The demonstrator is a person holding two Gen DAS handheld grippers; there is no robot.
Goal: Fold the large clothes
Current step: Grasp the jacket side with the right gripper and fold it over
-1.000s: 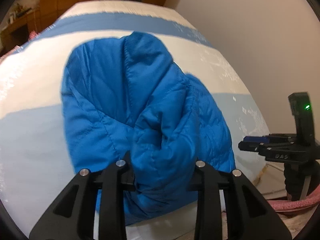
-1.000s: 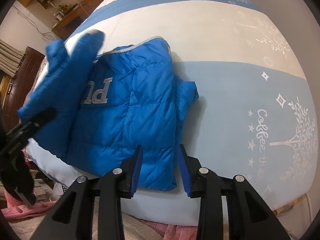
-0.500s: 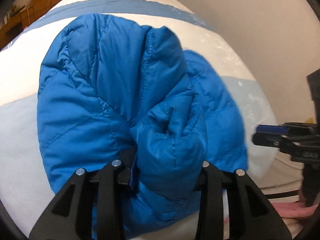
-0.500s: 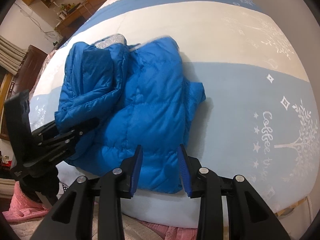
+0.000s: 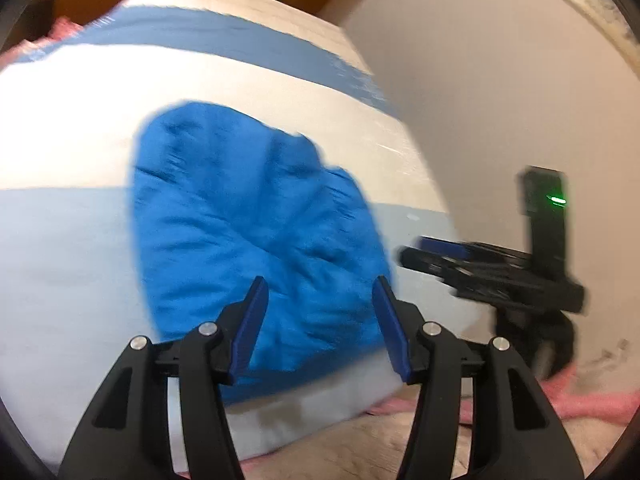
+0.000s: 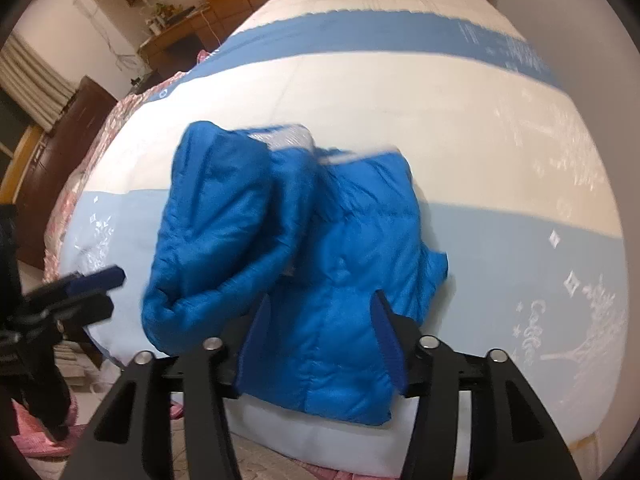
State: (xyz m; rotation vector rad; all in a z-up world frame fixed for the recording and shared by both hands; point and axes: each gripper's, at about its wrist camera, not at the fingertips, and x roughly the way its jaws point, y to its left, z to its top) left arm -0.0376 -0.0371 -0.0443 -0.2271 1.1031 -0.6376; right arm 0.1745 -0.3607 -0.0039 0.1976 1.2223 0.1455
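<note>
A blue puffer jacket (image 5: 248, 232) lies near the front edge of the bed (image 5: 60, 240). Its left side is folded over onto its body (image 6: 224, 220). My left gripper (image 5: 320, 284) hovers above the jacket's near end. Its jaws are opening and nothing is between them. My right gripper (image 6: 320, 300) hangs over the jacket's hem (image 6: 320, 360). Its jaws are opening too, and the pads stand clear of the fabric seen between them. Each gripper shows in the other's view: the right gripper (image 5: 440, 252) and the left gripper (image 6: 92, 280).
The bed cover (image 6: 520, 260) has white, light blue and darker blue bands with white print. A plain wall (image 5: 500, 100) runs along the bed's right side. Pink fabric (image 5: 580, 400) lies below the front edge. A dark wooden cabinet (image 6: 60, 152) stands at the left.
The left gripper laid the jacket's side over onto its body, let go and drew back and up. The right gripper's jaws widened and it rose a little.
</note>
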